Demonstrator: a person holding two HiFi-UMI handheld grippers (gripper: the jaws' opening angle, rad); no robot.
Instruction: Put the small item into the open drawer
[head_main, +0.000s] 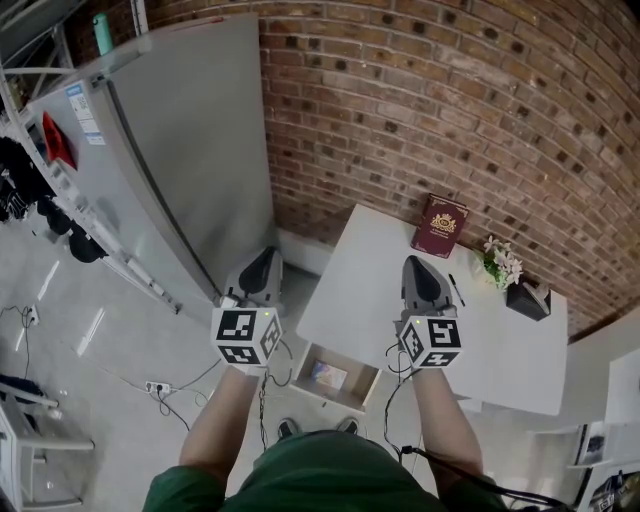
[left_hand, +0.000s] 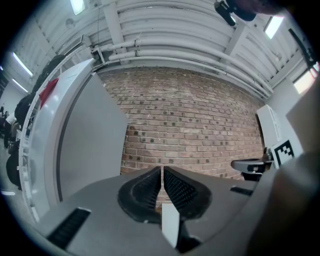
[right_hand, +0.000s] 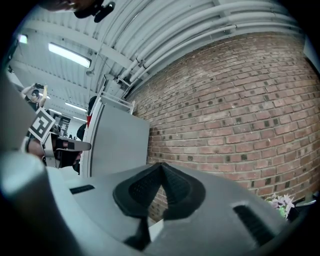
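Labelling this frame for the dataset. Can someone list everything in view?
table: 1, white, against brick wall
drawer: 1, white, open, at table's near edge
small item: 1, colour unclear, inside drawer
book: 1, dark red, table's far edge
pen: 1, dark, near book
flowers: 1 bunch, white, far right of table
box: 1, black, beside flowers
cabinet: 1, grey, left of table
power strip: 1, white, floor
left gripper: 1, grey-black, shut, empty
right gripper: 1, grey-black, shut, empty
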